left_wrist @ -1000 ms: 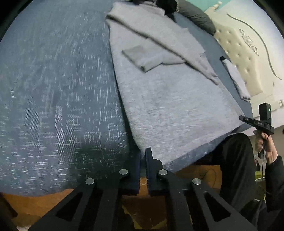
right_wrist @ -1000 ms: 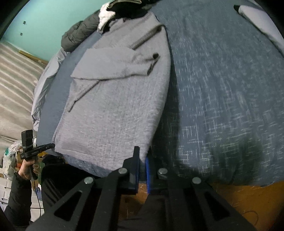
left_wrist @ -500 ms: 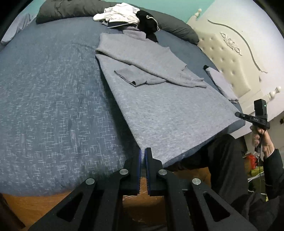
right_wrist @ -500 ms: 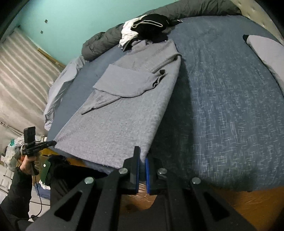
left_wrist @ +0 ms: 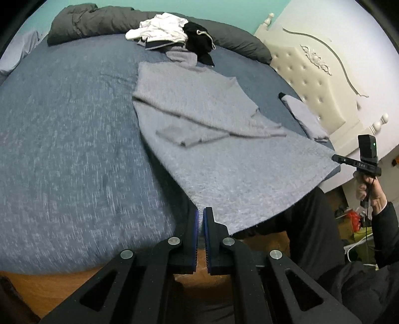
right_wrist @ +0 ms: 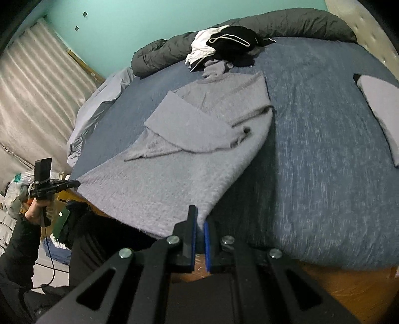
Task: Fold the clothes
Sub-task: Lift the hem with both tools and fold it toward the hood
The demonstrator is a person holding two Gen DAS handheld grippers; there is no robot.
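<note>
Across the blue-flecked bedspread [left_wrist: 62, 149] lies our long grey knitted sweater [left_wrist: 224, 159], collar at upper frame. Our left gripper [left_wrist: 201, 216] and right gripper [right_wrist: 199, 221] each clench a hem corner.

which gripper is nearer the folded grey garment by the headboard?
Right. The right gripper pinches the sweater at the hem corner toward the folded grey garment; the left gripper holds the opposite corner, farther away.

A dark grey duvet [left_wrist: 104, 22] lay bunched along the far edge of the blue bed [left_wrist: 62, 139]. A cream tufted headboard [left_wrist: 311, 82] stood beside it, a pleated curtain [right_wrist: 32, 99] opposite.
</note>
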